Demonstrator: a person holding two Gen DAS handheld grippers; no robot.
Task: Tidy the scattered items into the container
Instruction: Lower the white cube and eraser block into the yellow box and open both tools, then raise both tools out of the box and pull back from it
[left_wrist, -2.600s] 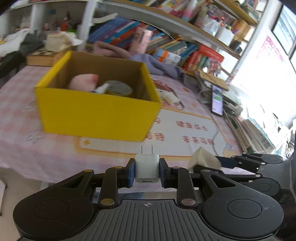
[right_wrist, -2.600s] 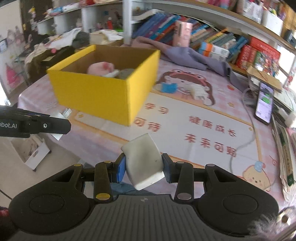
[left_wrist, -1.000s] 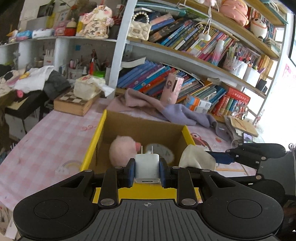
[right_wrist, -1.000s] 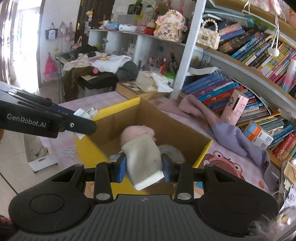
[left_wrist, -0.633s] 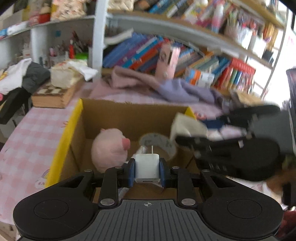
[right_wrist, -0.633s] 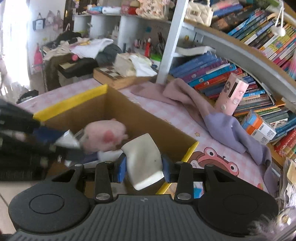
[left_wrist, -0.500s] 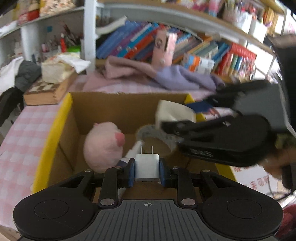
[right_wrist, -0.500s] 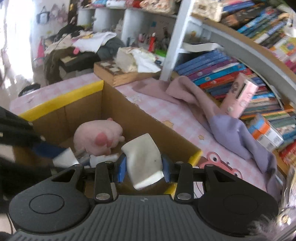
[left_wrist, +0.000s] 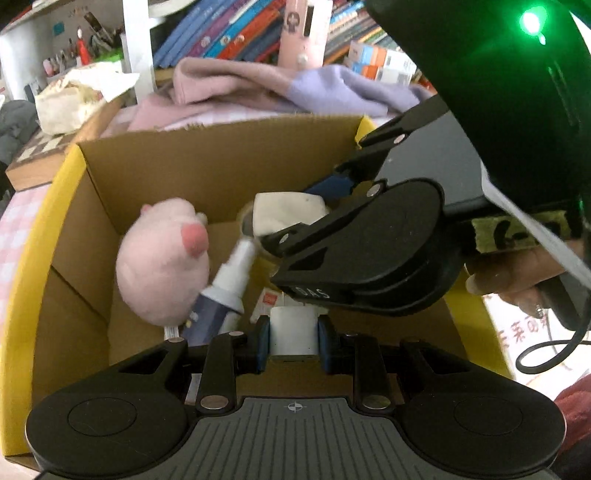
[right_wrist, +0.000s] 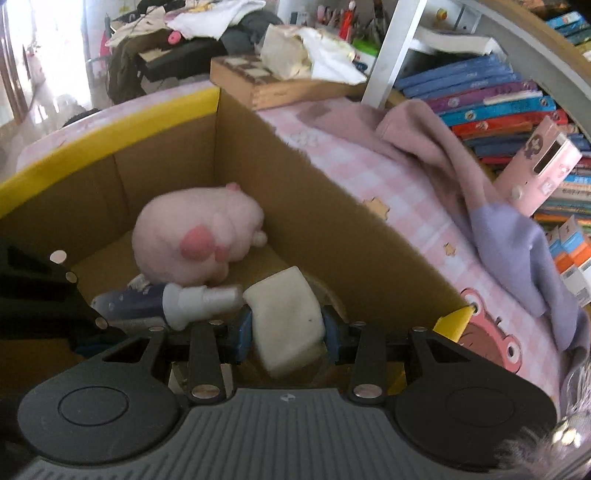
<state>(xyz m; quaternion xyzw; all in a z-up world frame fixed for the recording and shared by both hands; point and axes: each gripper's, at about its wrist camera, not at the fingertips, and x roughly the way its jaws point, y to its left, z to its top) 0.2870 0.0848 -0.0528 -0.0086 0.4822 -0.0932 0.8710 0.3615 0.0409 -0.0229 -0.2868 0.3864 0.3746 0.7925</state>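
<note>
Both loads over the cardboard box (left_wrist: 221, 162) now, pitched down into it. Left tongs (left_wrist: 293, 338) clamped narrow on the white charger (left_wrist: 293, 332), low against the near wall. Right tongs (right_wrist: 286, 326) pinched on the cream sponge block (right_wrist: 284, 314), poised above the floor of the box toward the far right corner. Already inside: pink plush (right_wrist: 195, 236) at the back left, spray bottle (right_wrist: 177, 299) lying across the middle, nozzle just beside the sponge block.

Best to let go one at a time. Crowded in there, with the right tongs crossing right over the left tongs' view, nearly touching. Sponge block first, probably: soft, no harm from a short drop, bare cardboard below it. Then the charger, lowered closer to the floor before release, since a hard thing could bounce or knock the bottle. Worth keeping it clear of the bottle's cap. Then straight up and out, no dragging on the yellow rim (right_wrist: 110, 125).
</note>
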